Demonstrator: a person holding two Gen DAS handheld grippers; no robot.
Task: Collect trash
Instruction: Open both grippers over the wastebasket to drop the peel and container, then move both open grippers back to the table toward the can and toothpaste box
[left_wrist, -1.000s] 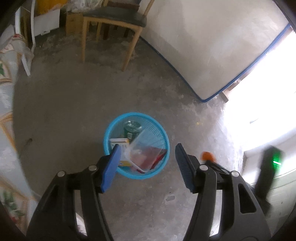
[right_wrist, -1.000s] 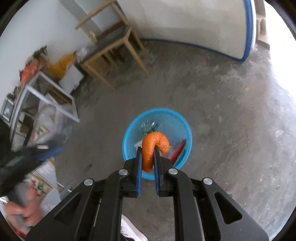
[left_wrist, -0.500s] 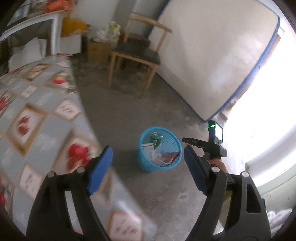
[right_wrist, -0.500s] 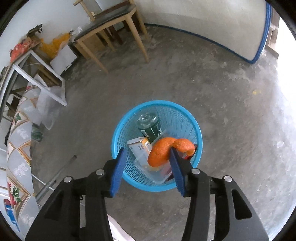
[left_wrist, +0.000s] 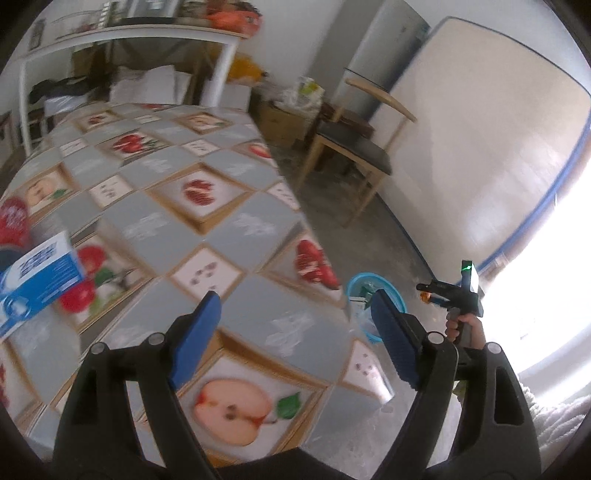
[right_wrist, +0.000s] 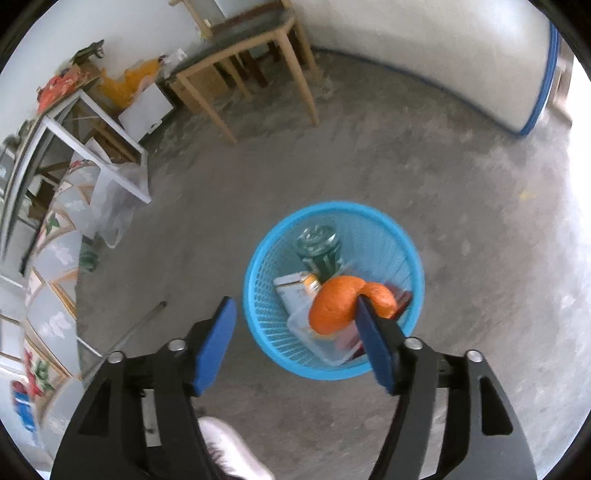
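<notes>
Concrete floor is spreading under the blue basket (right_wrist: 334, 291), over which the right tool (right_wrist: 295, 343) is opening wide, so the orange peel (right_wrist: 347, 304), clinging beside its right pad low in the frame, should be dropping inside, while the left tool (left_wrist: 295, 343) is opening empty over the bench (left_wrist: 166, 206).

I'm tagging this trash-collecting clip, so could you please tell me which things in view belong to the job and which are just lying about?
Part of the job:
- blue basket, already holding trash
- orange peel, over the basket beside the opening right hand-held gripper
- blue and white box on the table
- left hand-held gripper, empty, opening

Just lying about:
- wooden chair
- white shelf
- patterned tablecloth
</notes>
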